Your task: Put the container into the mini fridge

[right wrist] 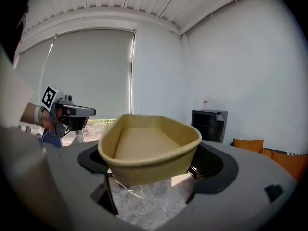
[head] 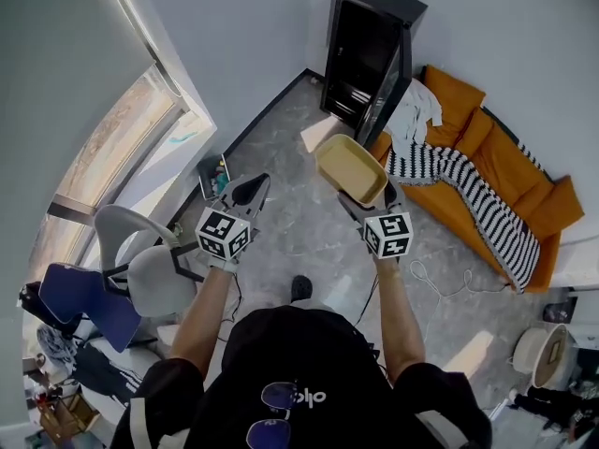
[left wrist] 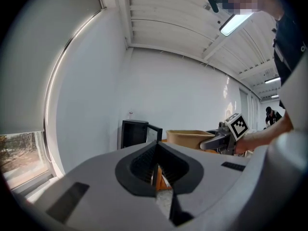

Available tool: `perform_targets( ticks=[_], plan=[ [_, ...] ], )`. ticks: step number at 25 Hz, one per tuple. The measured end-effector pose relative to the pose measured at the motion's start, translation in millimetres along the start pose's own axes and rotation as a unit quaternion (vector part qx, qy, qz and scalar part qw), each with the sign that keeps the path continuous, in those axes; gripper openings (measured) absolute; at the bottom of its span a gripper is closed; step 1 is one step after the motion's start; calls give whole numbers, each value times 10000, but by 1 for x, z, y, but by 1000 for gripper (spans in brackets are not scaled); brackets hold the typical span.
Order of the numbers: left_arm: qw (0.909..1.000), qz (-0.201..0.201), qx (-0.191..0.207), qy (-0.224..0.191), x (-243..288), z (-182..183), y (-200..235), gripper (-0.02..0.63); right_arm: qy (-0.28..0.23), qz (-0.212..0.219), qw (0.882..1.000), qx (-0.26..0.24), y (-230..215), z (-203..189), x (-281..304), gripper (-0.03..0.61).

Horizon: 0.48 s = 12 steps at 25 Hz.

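Between the right gripper point(right wrist: 151, 174) jaws, the tan container point(right wrist: 149, 146).

Head view downward; gripper views share fridge point(left wrist: 134, 134).

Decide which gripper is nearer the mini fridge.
Right. The right gripper, shut on the container, is in front of the open mini fridge; the left gripper, shut and empty, is farther off to its left.

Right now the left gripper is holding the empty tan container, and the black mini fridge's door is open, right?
Not quite: the right gripper holds the container, as the right gripper view shows. The left gripper is shut, empty. The mini fridge is open.
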<state>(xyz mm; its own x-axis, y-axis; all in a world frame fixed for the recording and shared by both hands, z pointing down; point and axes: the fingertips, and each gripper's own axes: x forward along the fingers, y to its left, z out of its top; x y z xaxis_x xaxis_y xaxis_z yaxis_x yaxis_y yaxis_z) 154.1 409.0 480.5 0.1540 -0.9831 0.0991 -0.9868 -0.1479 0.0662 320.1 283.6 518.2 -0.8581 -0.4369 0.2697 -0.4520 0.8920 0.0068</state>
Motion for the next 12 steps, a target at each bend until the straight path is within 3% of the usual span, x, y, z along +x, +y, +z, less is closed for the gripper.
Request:
perform_targets(
  ticks=[12],
  plan=[
    [9999,138,-42,56,31,-4,41,8,11,76,10000,45,-34,3,45,522]
  ],
)
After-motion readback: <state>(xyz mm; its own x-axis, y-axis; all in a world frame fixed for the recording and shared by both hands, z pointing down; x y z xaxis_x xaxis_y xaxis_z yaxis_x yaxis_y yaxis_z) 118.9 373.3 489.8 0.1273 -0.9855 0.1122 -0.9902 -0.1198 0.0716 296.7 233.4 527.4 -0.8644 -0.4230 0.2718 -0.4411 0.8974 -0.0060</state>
